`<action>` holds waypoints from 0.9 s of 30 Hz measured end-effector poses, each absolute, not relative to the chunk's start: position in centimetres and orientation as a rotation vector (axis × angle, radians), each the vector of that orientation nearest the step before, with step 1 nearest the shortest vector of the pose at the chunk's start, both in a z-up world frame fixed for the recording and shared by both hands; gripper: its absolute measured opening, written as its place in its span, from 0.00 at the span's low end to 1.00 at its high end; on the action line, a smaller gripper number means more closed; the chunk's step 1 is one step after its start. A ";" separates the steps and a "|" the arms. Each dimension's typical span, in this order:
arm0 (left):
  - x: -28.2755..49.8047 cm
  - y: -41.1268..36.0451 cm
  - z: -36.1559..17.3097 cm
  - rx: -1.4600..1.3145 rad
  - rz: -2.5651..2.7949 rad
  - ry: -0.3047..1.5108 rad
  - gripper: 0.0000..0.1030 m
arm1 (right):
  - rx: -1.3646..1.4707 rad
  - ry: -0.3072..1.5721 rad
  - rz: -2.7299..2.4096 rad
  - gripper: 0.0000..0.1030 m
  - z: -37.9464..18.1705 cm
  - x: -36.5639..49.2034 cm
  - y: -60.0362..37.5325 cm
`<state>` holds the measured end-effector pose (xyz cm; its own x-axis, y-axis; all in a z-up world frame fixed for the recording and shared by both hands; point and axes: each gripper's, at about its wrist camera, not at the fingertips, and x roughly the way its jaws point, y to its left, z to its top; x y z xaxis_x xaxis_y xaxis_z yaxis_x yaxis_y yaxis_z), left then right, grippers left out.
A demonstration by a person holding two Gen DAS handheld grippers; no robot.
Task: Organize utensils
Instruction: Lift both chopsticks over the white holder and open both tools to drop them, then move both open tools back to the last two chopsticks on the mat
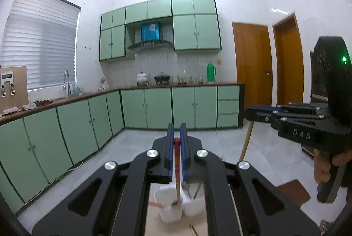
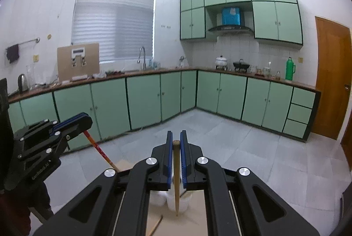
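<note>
We are clamping left tool [image 1: 176, 137] on red chopstick [image 1: 176, 161], right tool [image 2: 176, 143] on plain chopstick [image 2: 176, 174]; both light, stiff, slippery; gripping near top ends.

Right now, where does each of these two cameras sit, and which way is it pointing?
Left wrist: rides the left gripper, facing its red-topped chopstick and white cups; the right gripper shows beside it.
Right wrist: rides the right gripper, facing its plain chopstick; the left gripper shows.
Shared: green thermos.

The right gripper [image 1: 248, 111] body reads "DAS" in pale letters.
</note>
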<state>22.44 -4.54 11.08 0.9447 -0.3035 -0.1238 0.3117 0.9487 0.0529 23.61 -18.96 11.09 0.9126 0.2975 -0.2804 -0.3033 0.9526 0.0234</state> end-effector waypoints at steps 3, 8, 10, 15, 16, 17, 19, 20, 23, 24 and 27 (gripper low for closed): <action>24.1 -5.2 11.5 0.075 -0.313 0.094 0.04 | -0.010 0.251 0.301 0.06 11.6 25.2 -19.0; 27.7 -6.5 10.4 0.093 -0.300 0.104 0.04 | -0.002 0.214 0.287 0.06 11.0 27.9 -18.5; 29.2 -6.7 9.3 0.099 -0.293 0.125 0.04 | -0.006 0.217 0.278 0.06 10.2 29.0 -18.0; 32.0 -6.9 6.7 0.098 -0.287 0.181 0.04 | 0.006 0.244 0.269 0.06 7.6 31.5 -17.3; 32.5 -7.0 6.1 0.100 -0.287 0.194 0.04 | 0.005 0.256 0.266 0.06 6.9 32.0 -17.2; 32.9 -7.0 5.6 0.100 -0.287 0.205 0.04 | 0.005 0.265 0.264 0.06 6.5 32.3 -17.1; 33.7 -6.8 4.9 0.101 -0.282 0.228 0.04 | 0.011 0.289 0.261 0.06 5.2 33.1 -17.1; 34.0 -6.8 4.5 0.101 -0.280 0.237 0.04 | 0.013 0.297 0.261 0.06 4.8 33.2 -17.1; 34.5 -6.3 3.6 0.095 -0.277 0.260 0.04 | 0.015 0.333 0.263 0.06 3.3 33.8 -17.1; 34.7 -6.3 3.2 0.096 -0.271 0.273 0.04 | 0.010 0.349 0.264 0.06 2.7 33.9 -17.1; 35.1 -5.7 2.5 0.084 -0.262 0.306 0.06 | 0.003 0.371 0.256 0.08 1.8 33.6 -17.3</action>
